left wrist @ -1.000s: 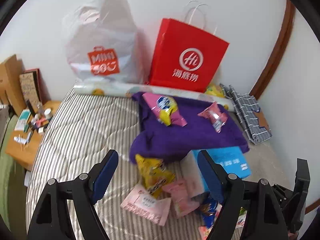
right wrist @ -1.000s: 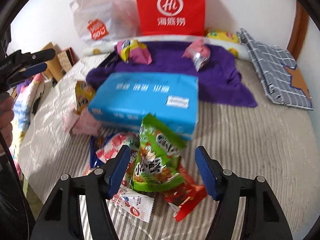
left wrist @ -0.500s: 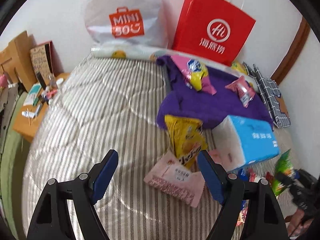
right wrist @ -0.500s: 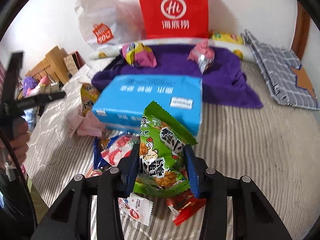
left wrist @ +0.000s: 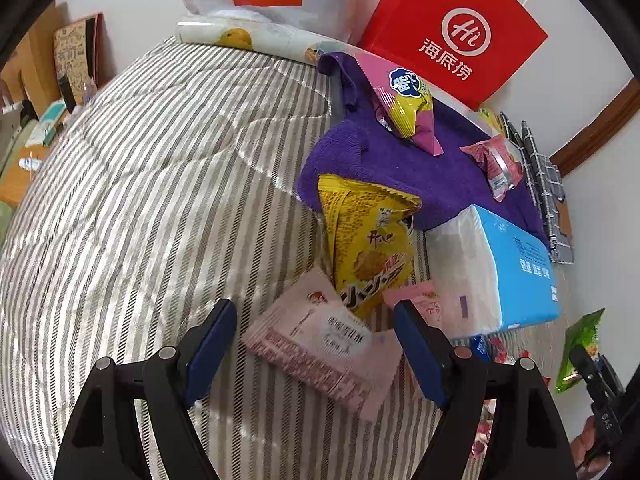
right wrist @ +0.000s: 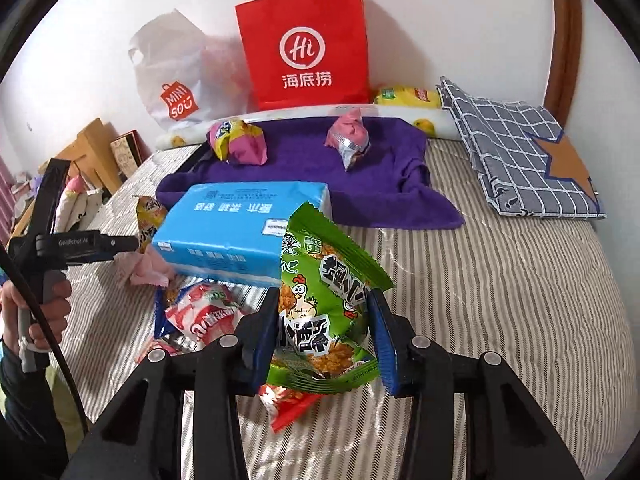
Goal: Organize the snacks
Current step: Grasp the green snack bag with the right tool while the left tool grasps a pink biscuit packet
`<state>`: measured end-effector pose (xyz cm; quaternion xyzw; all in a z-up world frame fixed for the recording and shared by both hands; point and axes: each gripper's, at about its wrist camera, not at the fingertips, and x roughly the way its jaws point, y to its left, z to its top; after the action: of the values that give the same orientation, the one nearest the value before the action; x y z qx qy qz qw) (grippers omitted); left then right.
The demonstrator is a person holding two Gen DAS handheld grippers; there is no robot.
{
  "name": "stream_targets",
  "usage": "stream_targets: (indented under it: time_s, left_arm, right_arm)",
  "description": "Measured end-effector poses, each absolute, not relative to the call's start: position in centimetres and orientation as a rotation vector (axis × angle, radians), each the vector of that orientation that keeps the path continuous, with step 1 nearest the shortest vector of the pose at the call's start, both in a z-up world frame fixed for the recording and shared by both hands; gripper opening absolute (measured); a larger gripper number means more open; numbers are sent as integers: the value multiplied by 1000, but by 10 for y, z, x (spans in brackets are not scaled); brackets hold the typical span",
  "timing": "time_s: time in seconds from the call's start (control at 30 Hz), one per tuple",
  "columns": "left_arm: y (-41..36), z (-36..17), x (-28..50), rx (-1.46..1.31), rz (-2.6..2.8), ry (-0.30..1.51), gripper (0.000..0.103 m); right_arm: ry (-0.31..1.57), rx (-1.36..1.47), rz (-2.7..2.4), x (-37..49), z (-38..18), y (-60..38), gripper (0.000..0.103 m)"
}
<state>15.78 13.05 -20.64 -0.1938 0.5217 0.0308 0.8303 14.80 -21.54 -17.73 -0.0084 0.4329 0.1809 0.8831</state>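
Note:
My right gripper (right wrist: 324,306) is shut on a green snack bag (right wrist: 320,320), lifted a little off the striped bed (right wrist: 500,300); the same green snack bag (left wrist: 580,344) shows at the far right of the left wrist view. My left gripper (left wrist: 314,316) is open, pointing down just above a flat pink packet (left wrist: 320,344) that lies between its fingers, untouched. A yellow snack bag (left wrist: 368,240) lies just beyond it. Two more snacks, a pink-and-yellow one (right wrist: 236,142) and a small pink one (right wrist: 348,138), rest on a purple towel (right wrist: 400,168).
A blue tissue pack (right wrist: 240,224) lies mid-bed, with red-and-white packets (right wrist: 204,314) in front. A red paper bag (right wrist: 304,48) and a white plastic bag (right wrist: 176,76) stand against the wall. Checked cloth (right wrist: 520,152) lies at the right. A wooden bedside table (left wrist: 16,184) is at the left.
My right gripper closed on the green snack bag and raised it slightly. My left gripper sank toward the bed and now hangs over the pink packet.

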Motion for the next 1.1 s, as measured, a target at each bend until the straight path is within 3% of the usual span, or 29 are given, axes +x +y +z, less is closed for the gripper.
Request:
stream_targets:
  time_s: [0.07,0.1,0.23,0.37,0.5,0.67,0.87,0.97,1.1]
  left_arm:
    - [123,-207,160,-375,71,1104,75]
    - [119,-206,161,-350,77,1102,68]
    - [108,-206,156,-254,64,1098,55]
    - [113,-204,146,-234,61,1100,55]
    - [115,-201,134,-184,106,1101,67]
    - [115,-197,124,-182,107,1104,72]
    - [109,-204,116,-188,98,1099,70]
    - [104,-204,111,-167,84,1059,44]
    - [97,-204,112,-127,63,1025,40]
  right_arm:
    - [903,-10,371,148,-180,-219,43]
    - [907,-6,369,149,-183,-220,43]
    - [922,16,354,151,-191,-227,43]
    - [927,17,345,154,-197,-230,43]
    - [922,36,340,157,-199,-234,43]
    - [920,45,337,158,-200,-235,43]
    - [917,51,332,156,-201,-238,43]
    - [922,49,315,157,-203,-240,43]
    - [917,66,296,158,-202,-249,39]
